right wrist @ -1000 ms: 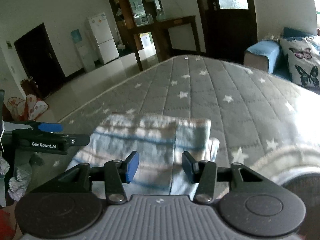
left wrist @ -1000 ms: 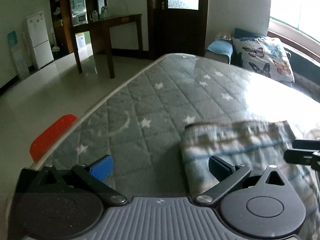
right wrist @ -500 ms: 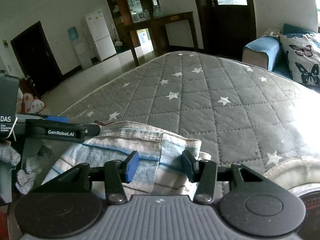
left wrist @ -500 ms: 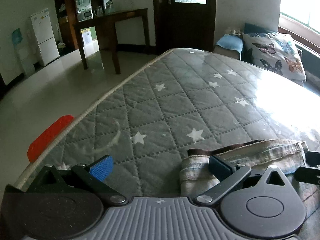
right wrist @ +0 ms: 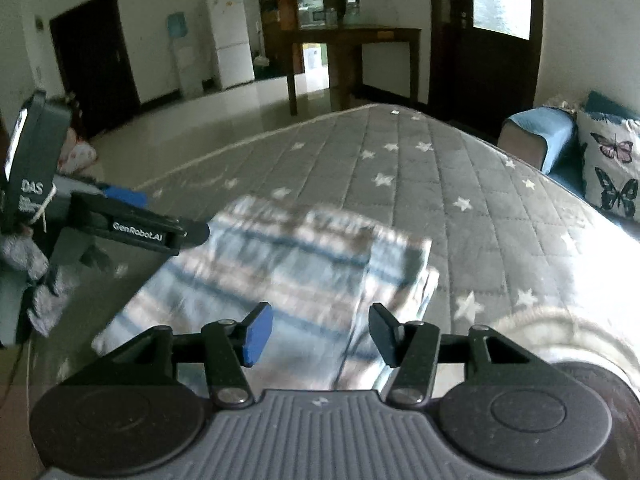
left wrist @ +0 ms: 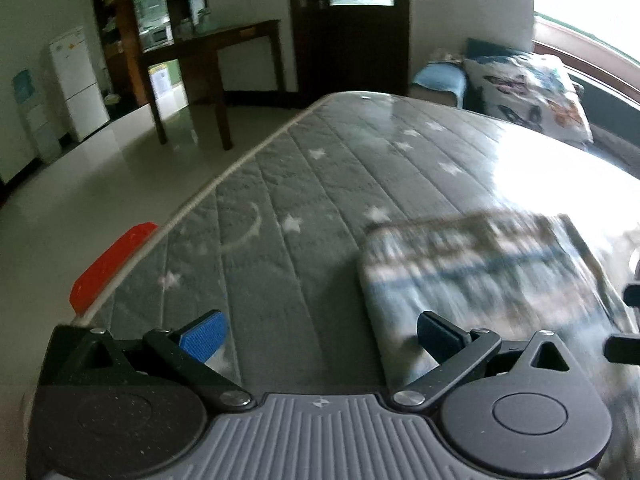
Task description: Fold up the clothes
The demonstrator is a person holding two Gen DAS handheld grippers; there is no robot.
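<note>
Mattress (right wrist: 440, 184) bears folded cloth (right wrist: 280, 264) beneath the opening right claw (right wrist: 318, 334).

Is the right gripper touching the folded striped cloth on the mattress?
Cannot tell. In the right wrist view the right gripper, jaws opening, sits over the blurred folded striped cloth; neither contact nor gap shows plainly.

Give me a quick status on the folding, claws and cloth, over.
Left claw open wide, empty. Right claw opening, pads clear of cloth. Folded blue-and-beige striped cloth flat on the grey star-quilted mattress. Nothing in the way.
</note>
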